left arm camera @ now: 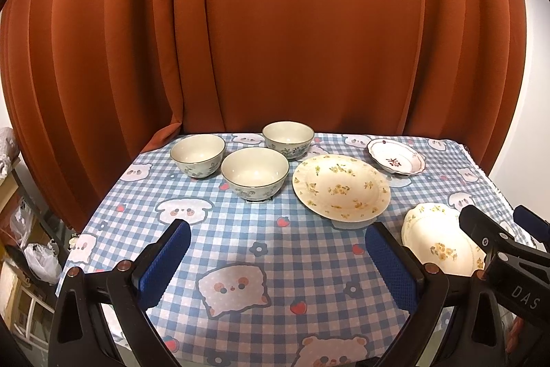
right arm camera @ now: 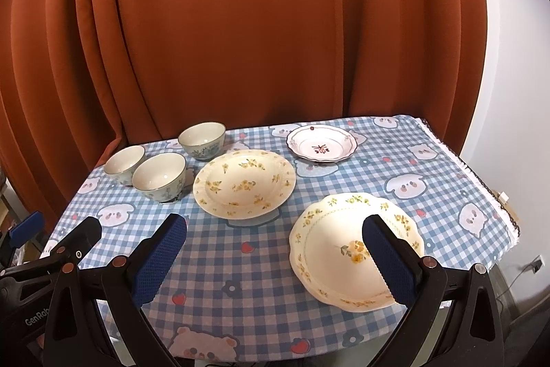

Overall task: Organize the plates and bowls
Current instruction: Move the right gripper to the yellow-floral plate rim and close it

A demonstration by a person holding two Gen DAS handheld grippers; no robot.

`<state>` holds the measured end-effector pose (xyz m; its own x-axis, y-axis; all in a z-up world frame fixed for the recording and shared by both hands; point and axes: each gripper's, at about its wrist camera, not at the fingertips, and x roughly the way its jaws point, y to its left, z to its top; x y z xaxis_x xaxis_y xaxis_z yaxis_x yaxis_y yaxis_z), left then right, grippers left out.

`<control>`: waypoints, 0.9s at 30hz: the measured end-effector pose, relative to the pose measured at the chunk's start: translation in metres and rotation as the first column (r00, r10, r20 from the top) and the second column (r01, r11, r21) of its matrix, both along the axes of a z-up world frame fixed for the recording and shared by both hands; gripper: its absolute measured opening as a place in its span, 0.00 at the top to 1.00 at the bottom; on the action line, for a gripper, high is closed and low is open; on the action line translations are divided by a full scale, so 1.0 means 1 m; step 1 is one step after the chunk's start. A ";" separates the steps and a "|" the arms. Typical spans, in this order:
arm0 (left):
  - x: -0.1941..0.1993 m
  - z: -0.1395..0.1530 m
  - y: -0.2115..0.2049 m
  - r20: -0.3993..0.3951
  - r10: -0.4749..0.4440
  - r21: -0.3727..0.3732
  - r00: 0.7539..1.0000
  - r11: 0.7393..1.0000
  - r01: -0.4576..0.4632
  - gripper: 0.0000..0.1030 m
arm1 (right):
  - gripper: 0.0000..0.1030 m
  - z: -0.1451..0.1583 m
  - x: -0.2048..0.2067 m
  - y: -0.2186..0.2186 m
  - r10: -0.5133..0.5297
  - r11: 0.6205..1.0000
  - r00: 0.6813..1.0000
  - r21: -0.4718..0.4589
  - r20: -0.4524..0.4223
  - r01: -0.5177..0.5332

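while nothing has been stacked yet, three cream ceramic bowls with blue floral sides (left arm camera: 254, 172) are seen at centre left, apart from two yellow-flowered cream plates (right arm camera: 244, 183) and a small red-motif scalloped plate (right arm camera: 321, 143). both the left gripper (left arm camera: 278, 258) and right gripper (right arm camera: 275, 251) are held wide open, empty, over the blue checked tablecloth (left arm camera: 309, 260).

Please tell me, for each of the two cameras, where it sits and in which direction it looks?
Left wrist: sits on the left gripper, open, facing the curtain; three bowls ahead; the right gripper shows at right.
Right wrist: sits on the right gripper, open, same direction; scalloped plate nearest; the left gripper shows at left.
Shared: all bowls, three plates, checked tablecloth.
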<state>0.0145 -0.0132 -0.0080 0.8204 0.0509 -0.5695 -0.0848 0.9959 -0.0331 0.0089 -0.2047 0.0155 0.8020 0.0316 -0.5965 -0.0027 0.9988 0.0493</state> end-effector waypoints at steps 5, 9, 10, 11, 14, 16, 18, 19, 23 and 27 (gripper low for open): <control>-0.003 -0.002 0.007 -0.005 -0.018 -0.005 1.000 1.000 0.018 0.01 | 0.00 -0.001 -0.003 0.007 -0.016 1.000 1.000 -0.007 -0.006 0.015; -0.001 -0.008 0.010 -0.022 -0.036 -0.019 0.999 0.999 0.036 0.01 | 0.00 -0.004 -0.005 0.010 -0.033 0.999 0.999 -0.020 -0.014 0.033; 0.000 -0.009 0.010 -0.025 -0.041 -0.022 0.999 0.999 0.041 0.01 | 0.00 -0.005 -0.005 0.010 -0.038 0.999 0.999 -0.022 -0.016 0.037; 0.001 -0.011 0.009 -0.031 -0.046 -0.023 0.998 0.999 0.045 0.01 | 0.00 -0.006 -0.006 0.010 -0.044 0.999 0.999 -0.025 -0.018 0.043; 0.004 -0.012 0.005 -0.040 -0.061 -0.026 0.997 0.998 0.060 0.02 | 0.00 -0.009 -0.005 0.008 -0.056 0.998 0.998 -0.030 -0.032 0.055; 0.009 -0.013 -0.001 -0.047 -0.070 -0.021 0.996 0.997 0.069 0.02 | 0.00 -0.010 -0.003 0.003 -0.067 0.997 0.997 -0.030 -0.036 0.066; 0.013 -0.014 -0.007 -0.055 -0.076 -0.017 0.996 0.997 0.075 0.03 | 0.00 -0.012 -0.001 -0.001 -0.074 0.997 0.996 -0.030 -0.041 0.073; 0.016 -0.016 -0.012 -0.061 -0.080 -0.015 0.995 0.997 0.079 0.03 | 0.00 -0.013 0.001 -0.004 -0.077 0.997 0.996 -0.028 -0.044 0.076; 0.031 -0.020 -0.033 -0.073 -0.086 0.000 0.994 0.996 0.086 0.03 | 0.00 -0.019 0.014 -0.022 -0.081 0.997 0.995 -0.020 -0.051 0.080; 0.051 -0.023 -0.061 -0.090 -0.083 0.001 0.992 0.996 0.084 0.05 | 0.01 -0.026 0.033 -0.046 -0.074 0.997 0.995 -0.013 -0.068 0.074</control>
